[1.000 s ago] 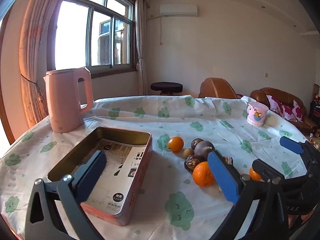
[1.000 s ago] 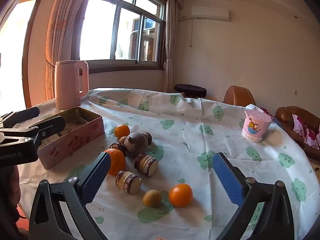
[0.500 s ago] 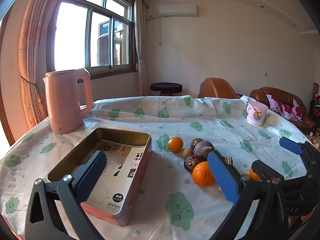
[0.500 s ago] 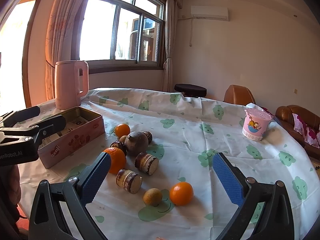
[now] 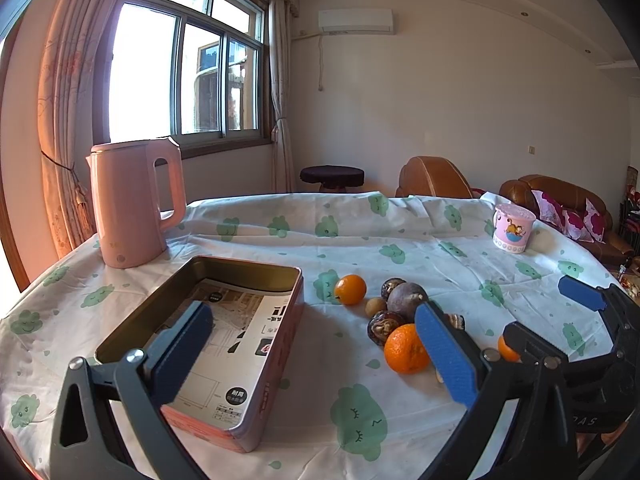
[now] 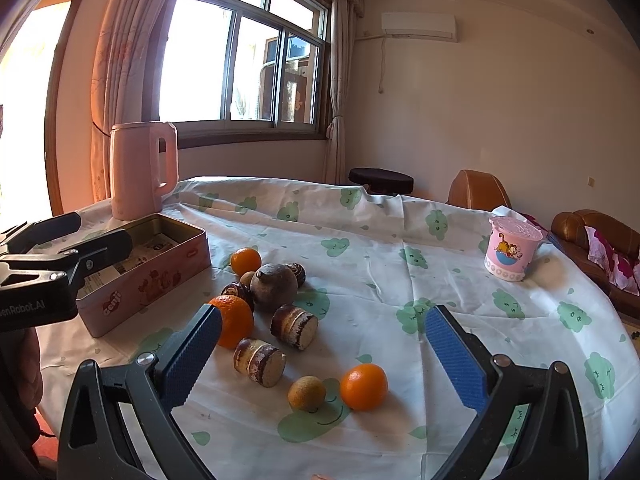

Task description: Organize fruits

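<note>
While the oranges [image 6: 363, 386] and brown fruits [image 6: 273, 287] lie clustered on the cloud-print surface [image 6: 400, 248] beside the open pink rectangular tin [image 5: 224, 332], we see the left hand-held gripper [image 5: 316, 354] and right hand-held gripper [image 6: 322, 362] both gaping wide, holding nothing.

Open rectangular pink metal tin [image 6: 144, 280] is sitting at left on the cloth-covered counter [image 6: 400, 240]; tall pink plastic kettle [image 6: 142, 168] is standing just behind it. Fruit cluster is lying right of the tin: small orange tangerine [image 6: 245, 261] at back, round dark purple-brown fruit [image 6: 274, 287] mid-cluster, larger orange [image 6: 232, 320] in front. Another tangerine [image 6: 364, 386] and small tan round fruit [image 6: 306, 393] are lying nearest, side by side. Pink cartoon-printed cup [image 6: 512, 254] is standing far right, well apart.
</note>
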`<state>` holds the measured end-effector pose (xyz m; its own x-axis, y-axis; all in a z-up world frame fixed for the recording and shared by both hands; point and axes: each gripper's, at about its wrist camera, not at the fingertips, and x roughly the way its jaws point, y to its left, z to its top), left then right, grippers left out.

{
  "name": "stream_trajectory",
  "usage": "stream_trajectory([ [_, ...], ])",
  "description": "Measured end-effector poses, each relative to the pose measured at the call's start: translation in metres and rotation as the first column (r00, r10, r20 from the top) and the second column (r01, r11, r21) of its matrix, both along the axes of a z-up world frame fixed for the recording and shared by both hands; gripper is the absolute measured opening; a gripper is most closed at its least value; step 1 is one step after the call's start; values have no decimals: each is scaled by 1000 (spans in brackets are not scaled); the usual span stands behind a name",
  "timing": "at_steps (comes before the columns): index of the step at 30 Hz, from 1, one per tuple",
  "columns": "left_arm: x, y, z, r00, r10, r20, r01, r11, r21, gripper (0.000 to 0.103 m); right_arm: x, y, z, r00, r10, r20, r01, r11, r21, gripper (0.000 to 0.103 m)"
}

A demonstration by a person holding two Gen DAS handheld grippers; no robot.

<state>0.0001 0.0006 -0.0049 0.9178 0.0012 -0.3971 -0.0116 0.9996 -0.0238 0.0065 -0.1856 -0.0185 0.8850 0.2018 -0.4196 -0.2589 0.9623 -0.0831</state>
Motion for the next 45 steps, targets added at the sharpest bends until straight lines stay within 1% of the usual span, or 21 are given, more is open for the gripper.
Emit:
stream_trajectory([
  [37, -1, 0, -4, 1000, -2, -8, 2, 1000, 1, 103, -1, 5, -9, 1000, 8, -17, -8, 1000, 2, 102],
  [45, 0, -3, -13, 1000, -8, -20, 8, 1000, 2, 103, 0, 3, -10, 1000, 3, -20, -3, 1000, 2, 102],
])
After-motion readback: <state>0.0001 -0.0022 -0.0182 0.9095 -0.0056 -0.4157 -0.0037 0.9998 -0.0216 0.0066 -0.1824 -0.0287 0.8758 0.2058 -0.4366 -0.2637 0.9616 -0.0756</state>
